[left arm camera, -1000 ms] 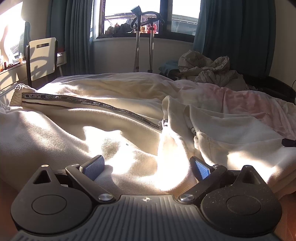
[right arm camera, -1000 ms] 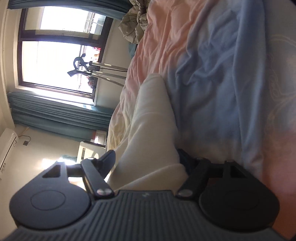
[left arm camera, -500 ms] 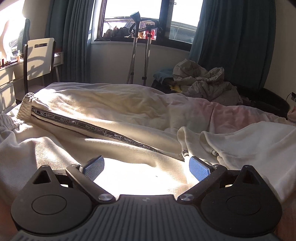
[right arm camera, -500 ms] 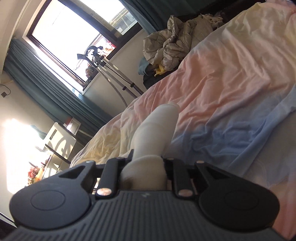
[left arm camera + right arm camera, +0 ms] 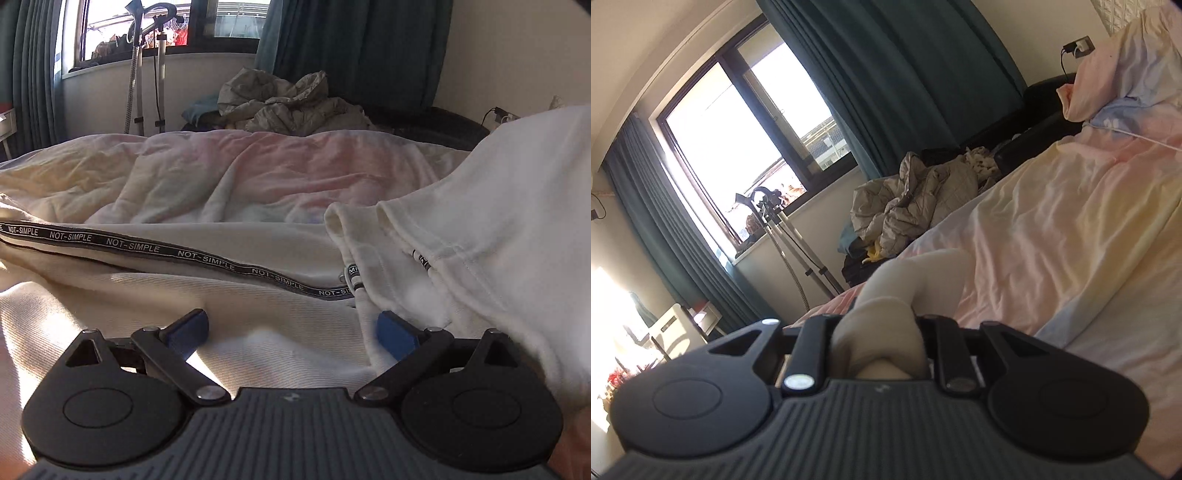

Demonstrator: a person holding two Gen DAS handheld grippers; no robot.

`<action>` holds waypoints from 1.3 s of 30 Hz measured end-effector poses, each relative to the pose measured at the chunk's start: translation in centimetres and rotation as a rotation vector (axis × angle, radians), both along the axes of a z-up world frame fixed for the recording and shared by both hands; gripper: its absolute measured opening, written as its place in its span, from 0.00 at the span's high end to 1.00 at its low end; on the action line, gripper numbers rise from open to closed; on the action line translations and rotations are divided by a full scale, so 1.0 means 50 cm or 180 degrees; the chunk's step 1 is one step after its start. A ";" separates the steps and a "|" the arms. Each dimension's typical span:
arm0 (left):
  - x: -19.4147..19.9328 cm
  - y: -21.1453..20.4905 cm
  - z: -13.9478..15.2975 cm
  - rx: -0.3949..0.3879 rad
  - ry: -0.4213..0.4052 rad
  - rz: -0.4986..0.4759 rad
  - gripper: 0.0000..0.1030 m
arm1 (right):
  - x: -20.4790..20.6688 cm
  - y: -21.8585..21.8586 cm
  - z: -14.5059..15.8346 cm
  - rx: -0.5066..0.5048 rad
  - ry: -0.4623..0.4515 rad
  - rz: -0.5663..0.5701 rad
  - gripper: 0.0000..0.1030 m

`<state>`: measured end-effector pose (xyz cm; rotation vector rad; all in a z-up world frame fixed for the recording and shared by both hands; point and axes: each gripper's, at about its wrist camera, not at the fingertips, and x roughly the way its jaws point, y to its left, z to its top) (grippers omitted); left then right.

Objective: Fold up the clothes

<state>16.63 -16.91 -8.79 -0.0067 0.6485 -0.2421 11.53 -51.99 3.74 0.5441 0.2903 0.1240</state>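
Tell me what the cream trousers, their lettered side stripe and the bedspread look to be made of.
Cream trousers: probably a thick cotton knit, matte, with fine ribbing visible in the sunlit patch. Lettered side stripe: seemingly a woven tape, dark with pale repeated letters and a flat, smooth face. Bedspread: likely thin woven cotton, matte, with soft creases and pastel colours.

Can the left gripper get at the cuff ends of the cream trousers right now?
Probably yes. The left gripper is open and holds nothing, low over the cream trousers; the cuff ends lie just ahead of its right finger, nothing between. The lifted fabric crowds the right side.
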 end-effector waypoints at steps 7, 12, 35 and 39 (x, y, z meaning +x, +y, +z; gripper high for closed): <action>-0.031 0.162 0.094 0.0075 -0.0243 0.0206 0.04 | -0.002 0.222 0.073 -0.0629 -0.0632 0.0232 0.80; -0.080 0.361 0.183 0.0119 -0.0522 0.0628 0.04 | 0.006 0.453 0.071 -0.0999 -0.0850 0.0561 0.79; -0.193 0.659 0.221 -0.1301 -0.0318 0.1300 0.04 | 0.023 0.919 -0.156 -0.1739 -0.0307 0.2089 0.58; -0.176 0.612 0.203 -0.1525 -0.0131 0.1205 0.04 | 0.003 0.808 -0.119 -0.1678 -0.0141 0.2296 0.57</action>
